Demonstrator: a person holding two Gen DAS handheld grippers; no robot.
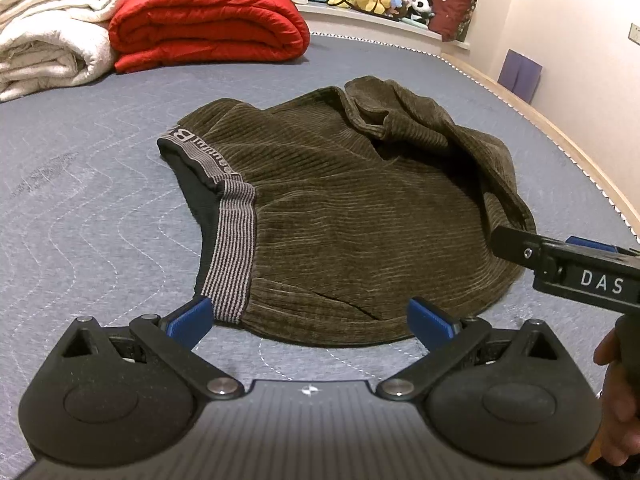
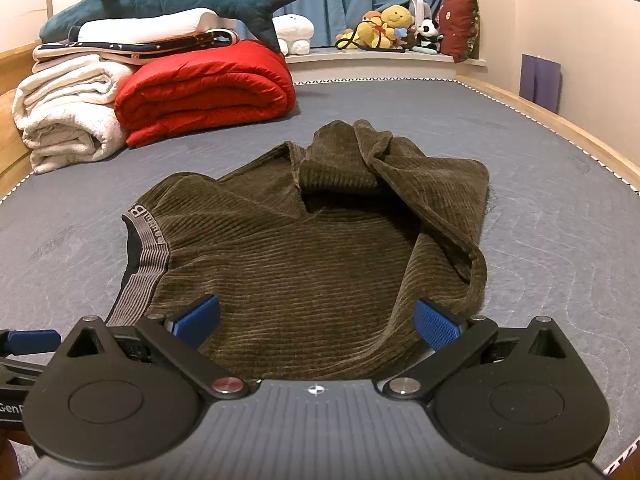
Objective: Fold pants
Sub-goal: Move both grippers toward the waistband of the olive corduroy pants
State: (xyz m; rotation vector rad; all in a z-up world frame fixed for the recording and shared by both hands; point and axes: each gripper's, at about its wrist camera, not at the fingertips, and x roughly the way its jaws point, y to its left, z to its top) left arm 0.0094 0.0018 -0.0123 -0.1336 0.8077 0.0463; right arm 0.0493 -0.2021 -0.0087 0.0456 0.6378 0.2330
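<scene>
Olive-brown corduroy pants [image 1: 340, 208] lie in a loose heap on the grey quilted bed cover [image 1: 80, 208], their grey striped waistband [image 1: 232, 256] turned to the left and a leg bunched over the far right. My left gripper [image 1: 312, 320] hovers open at the near edge of the pants, nothing between its blue pads [image 1: 188, 320]. In the right wrist view the same pants [image 2: 320, 260] spread ahead, waistband [image 2: 148, 268] at left. My right gripper [image 2: 316, 320] stands open just over their near edge. The right gripper's body [image 1: 580, 272] shows at the right of the left wrist view.
Folded white blankets [image 2: 68, 120] and a red quilt [image 2: 208, 88] are stacked at the far left, a plush shark [image 2: 180, 4] on top. Soft toys [image 2: 384, 28] and a red cushion [image 2: 460, 24] line the window ledge. A wooden bed rail [image 2: 560, 128] runs along the right.
</scene>
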